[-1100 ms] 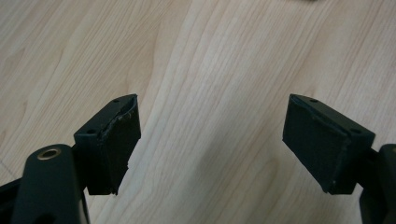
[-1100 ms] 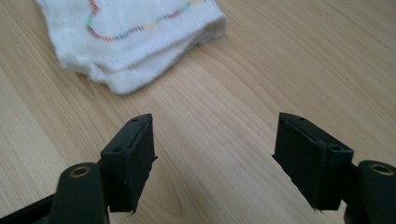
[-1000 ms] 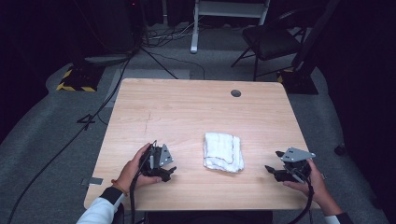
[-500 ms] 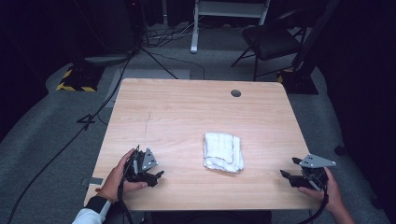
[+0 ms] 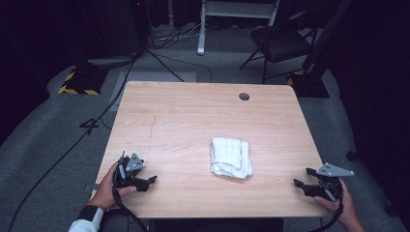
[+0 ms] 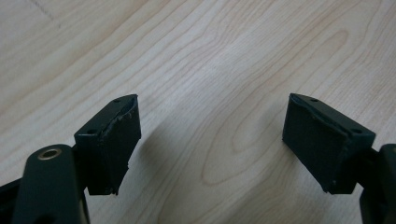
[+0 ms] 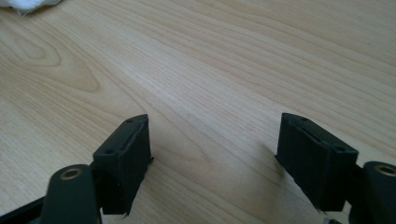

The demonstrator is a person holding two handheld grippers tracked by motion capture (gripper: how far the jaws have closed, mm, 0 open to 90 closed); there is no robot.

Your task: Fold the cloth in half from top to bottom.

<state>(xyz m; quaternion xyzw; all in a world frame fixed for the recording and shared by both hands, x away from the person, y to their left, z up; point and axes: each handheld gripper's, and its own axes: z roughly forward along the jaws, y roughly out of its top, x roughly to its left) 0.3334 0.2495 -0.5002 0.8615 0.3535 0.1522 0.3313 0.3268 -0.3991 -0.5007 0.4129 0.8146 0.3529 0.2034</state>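
Observation:
A folded white cloth (image 5: 231, 157) lies on the wooden table (image 5: 203, 116), a little right of its middle. My left gripper (image 5: 149, 181) rests near the front left corner, held in a hand, with its jaws apart and bare wood between them (image 6: 210, 140). My right gripper (image 5: 303, 178) sits at the front right edge, also open, and its jaws frame nothing but tabletop (image 7: 212, 144). A corner of the white cloth (image 7: 28, 4) peeks in at the top left of the right gripper view. Both grippers point inward toward the cloth and stand well apart from it.
A round cable hole (image 5: 244, 96) is set in the table's far right part. Beyond the table stand a black chair (image 5: 280, 43), a white stand (image 5: 200, 29) and cables on the grey floor. A yellow-black striped plate (image 5: 75, 82) lies at the far left.
Both hands have drawn outward and toward the front edge: the left gripper slid left, the right gripper slid right and nearer the table's corner. The cloth has stayed put.

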